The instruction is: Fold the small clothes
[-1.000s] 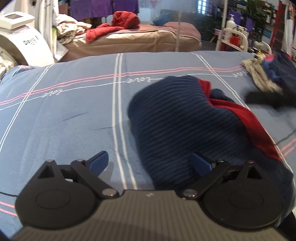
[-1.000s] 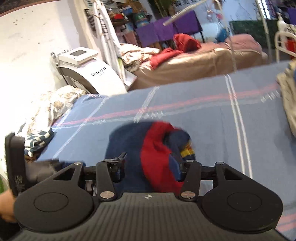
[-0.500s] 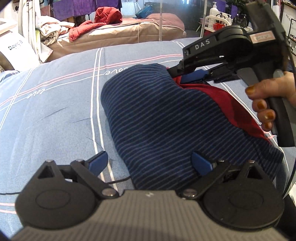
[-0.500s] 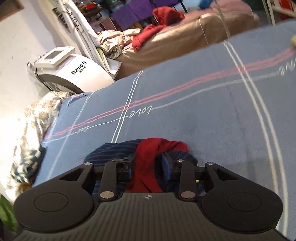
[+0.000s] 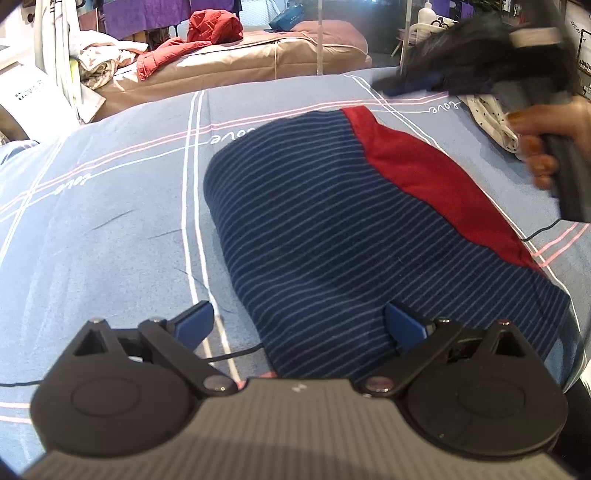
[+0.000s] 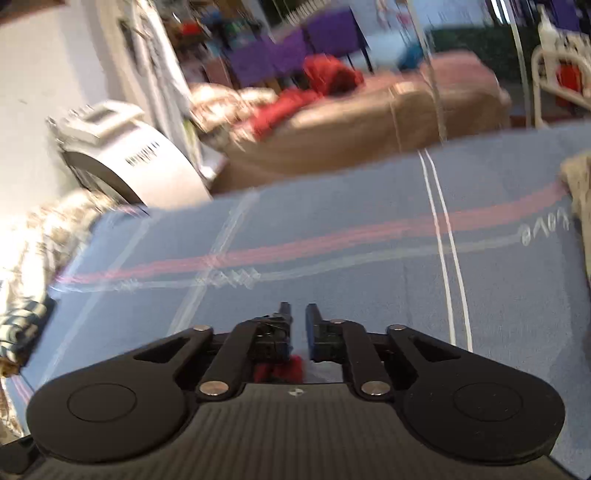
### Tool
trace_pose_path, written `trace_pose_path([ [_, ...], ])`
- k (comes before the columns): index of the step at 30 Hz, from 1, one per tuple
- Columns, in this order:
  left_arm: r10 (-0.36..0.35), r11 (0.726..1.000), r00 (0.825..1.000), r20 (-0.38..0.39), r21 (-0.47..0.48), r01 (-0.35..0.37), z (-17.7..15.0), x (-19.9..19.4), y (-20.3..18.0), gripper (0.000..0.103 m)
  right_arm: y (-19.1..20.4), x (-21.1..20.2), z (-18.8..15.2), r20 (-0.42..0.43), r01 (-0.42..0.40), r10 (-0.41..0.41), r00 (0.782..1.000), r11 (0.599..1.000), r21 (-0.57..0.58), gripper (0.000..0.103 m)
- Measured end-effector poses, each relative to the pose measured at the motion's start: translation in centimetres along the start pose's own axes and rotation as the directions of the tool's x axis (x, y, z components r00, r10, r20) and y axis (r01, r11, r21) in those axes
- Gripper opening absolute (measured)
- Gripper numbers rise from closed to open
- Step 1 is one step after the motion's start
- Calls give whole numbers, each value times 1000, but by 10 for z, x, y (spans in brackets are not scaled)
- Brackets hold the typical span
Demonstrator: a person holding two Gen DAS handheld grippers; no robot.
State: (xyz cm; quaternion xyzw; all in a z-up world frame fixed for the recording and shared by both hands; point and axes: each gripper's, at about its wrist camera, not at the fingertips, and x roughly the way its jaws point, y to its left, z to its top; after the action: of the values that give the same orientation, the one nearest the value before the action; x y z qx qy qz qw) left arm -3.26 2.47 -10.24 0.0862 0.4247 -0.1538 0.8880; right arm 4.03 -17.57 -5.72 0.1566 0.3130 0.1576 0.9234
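1. Left gripper (image 5: 297, 325): the blue-tipped fingers stand wide apart, holding nothing. It hovers low over the near edge of the garment; the right finger (image 5: 404, 326) lies over the striped cloth and the left finger (image 5: 194, 321) over the bare bedsheet (image 5: 110, 229).
2. Garment (image 5: 332, 236): navy cloth with thin pale stripes and a red band (image 5: 436, 181) along its far-right side. It lies flat on the blue bedsheet in the middle of the left wrist view, just right of the sheet's double white line.
3. Right gripper (image 6: 298, 321): in its own view the two fingers are close together with a narrow gap between them; nothing is seen clamped at the tips. A scrap of red cloth (image 6: 279, 369) shows low behind the fingers, but the view is too blurred to tell whether it is touched.
4. In the left wrist view the right gripper appears at the far right as a dark blurred shape, raised above the sheet and clear of the garment, with the person's hand (image 5: 550, 147) around its grip.
5. A pale spotted cloth (image 5: 491, 118) lies on the sheet at the far right, beneath that gripper.
6. Background: a brown-covered bed (image 5: 258, 59) with red clothing (image 5: 210, 33) on it, beyond the sheet. A white machine (image 6: 125, 158) stands at the far left.
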Motion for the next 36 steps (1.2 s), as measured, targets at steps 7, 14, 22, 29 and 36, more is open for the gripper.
trace_pose_path([
  [7,-33,997,999,16,73,32,-12,-17,-15,101,53,18,-31,-128,-118,83,988,945,-305,44],
  [14,-65,998,997,-43,17,65,-27,-3,-6,102,15,48,-43,-194,-87,54,980,982,-169,42],
  [22,-281,959,959,-25,-28,281,-30,-42,40,103,-26,-25,-12,-92,-138,141,986,990,39,103],
  [29,-493,867,868,-51,-108,486,-50,-45,65,102,-69,-33,-48,-218,-207,277,936,932,298,103],
  [36,-581,796,809,-84,-265,544,-57,-20,59,92,-65,-22,-64,-189,-238,336,923,882,406,103],
])
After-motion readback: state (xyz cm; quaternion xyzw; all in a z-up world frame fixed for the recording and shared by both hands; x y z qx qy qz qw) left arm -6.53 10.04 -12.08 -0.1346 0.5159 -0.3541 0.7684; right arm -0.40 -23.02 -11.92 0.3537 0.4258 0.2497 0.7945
